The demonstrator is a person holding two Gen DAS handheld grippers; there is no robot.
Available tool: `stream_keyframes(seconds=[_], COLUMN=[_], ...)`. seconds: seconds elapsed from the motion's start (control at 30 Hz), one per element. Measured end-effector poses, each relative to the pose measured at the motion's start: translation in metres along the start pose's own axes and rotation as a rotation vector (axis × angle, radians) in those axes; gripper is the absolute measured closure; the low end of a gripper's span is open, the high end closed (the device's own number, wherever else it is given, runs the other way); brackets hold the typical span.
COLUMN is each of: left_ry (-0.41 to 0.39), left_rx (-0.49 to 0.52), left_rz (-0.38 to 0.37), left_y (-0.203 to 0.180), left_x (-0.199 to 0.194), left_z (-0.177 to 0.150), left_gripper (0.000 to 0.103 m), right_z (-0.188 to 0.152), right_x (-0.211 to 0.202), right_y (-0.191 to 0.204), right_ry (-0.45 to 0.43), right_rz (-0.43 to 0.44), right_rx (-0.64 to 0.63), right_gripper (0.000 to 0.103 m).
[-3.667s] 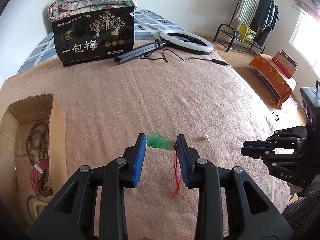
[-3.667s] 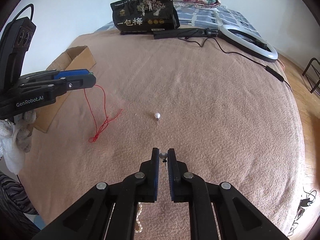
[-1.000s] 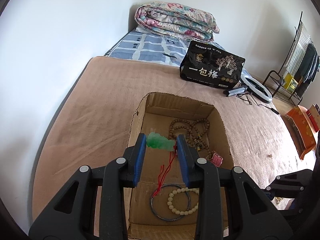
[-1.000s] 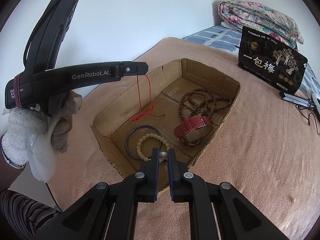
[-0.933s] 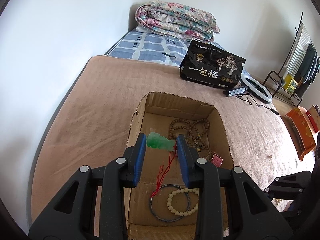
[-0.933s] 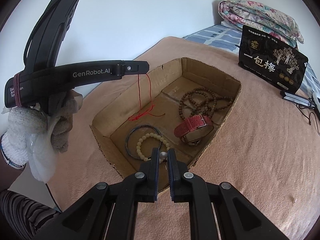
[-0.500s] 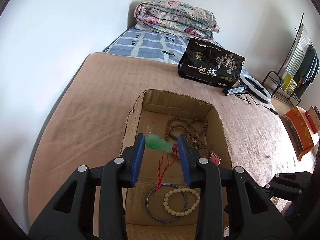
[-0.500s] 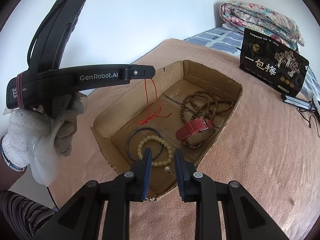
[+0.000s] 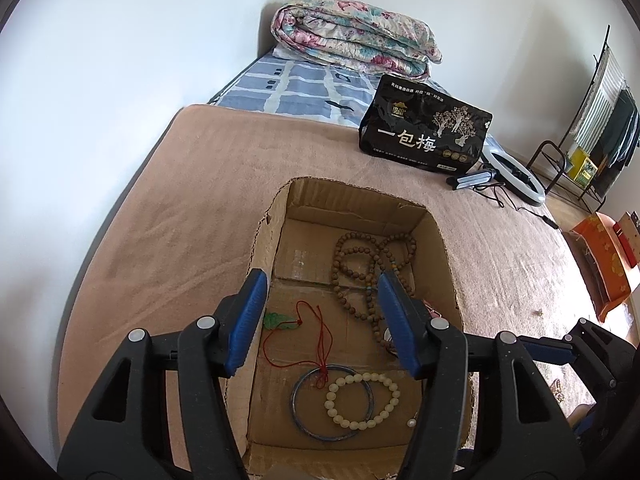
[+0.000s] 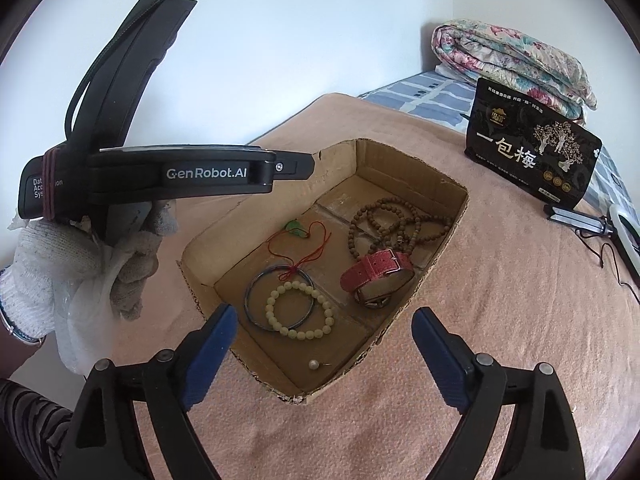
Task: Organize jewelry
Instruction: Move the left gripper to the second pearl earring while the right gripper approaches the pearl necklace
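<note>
An open cardboard box (image 9: 360, 200) (image 10: 456, 224) sits on the tan blanket. Inside lie a green jade pendant (image 9: 280, 319) (image 10: 296, 227) on a red cord, a brown bead necklace (image 9: 360, 264) (image 10: 396, 220), a dark bangle (image 9: 298, 412) (image 10: 256, 284), a pale bead bracelet (image 9: 362, 400) (image 10: 300, 312), a red watch strap (image 10: 376, 270) and a pearl earring (image 10: 314, 365) (image 9: 410, 423). My left gripper (image 9: 322, 320) is open and empty above the box. My right gripper (image 10: 322, 356) is open and empty over the box's near corner.
A black printed bag (image 9: 426, 138) (image 10: 532, 160), a ring light (image 9: 514, 176) and a folded floral quilt (image 9: 352, 42) lie beyond the box. A clothes rack (image 9: 592, 128) and an orange box (image 9: 604, 260) stand at the right. A small earring (image 9: 538, 312) lies on the blanket.
Both grippers opened. The jade pendant with its red cord dropped from the left gripper onto the box floor. The pearl earring dropped from the right gripper into the box's near corner.
</note>
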State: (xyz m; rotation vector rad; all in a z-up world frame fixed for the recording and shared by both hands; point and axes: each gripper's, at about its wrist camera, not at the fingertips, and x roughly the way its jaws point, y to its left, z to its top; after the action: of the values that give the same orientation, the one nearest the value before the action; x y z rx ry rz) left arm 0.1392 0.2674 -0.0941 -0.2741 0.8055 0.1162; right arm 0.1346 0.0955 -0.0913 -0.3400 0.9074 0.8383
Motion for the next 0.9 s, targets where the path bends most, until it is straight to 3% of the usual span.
stream_keyframes(seconds=[0.43,0.9], left_ry=[-0.029,-0.09], left_rx=[0.046,0.131], left_rz=[0.018,0.01], left_y=[-0.016,-0.066], left_x=[-0.024,-0.065], left_z=[0.003,0.004], left_gripper=[0.044,0.043], right_z=[-0.006,-0.025], right_x=[-0.019,-0.064], right_y=[-0.01,-0.04], right_ry=[-0.014,-0.042], right_rz=[-0.043,-0.077], right_rx=[0.036,0.105], right_gripper=[0.01,0.009])
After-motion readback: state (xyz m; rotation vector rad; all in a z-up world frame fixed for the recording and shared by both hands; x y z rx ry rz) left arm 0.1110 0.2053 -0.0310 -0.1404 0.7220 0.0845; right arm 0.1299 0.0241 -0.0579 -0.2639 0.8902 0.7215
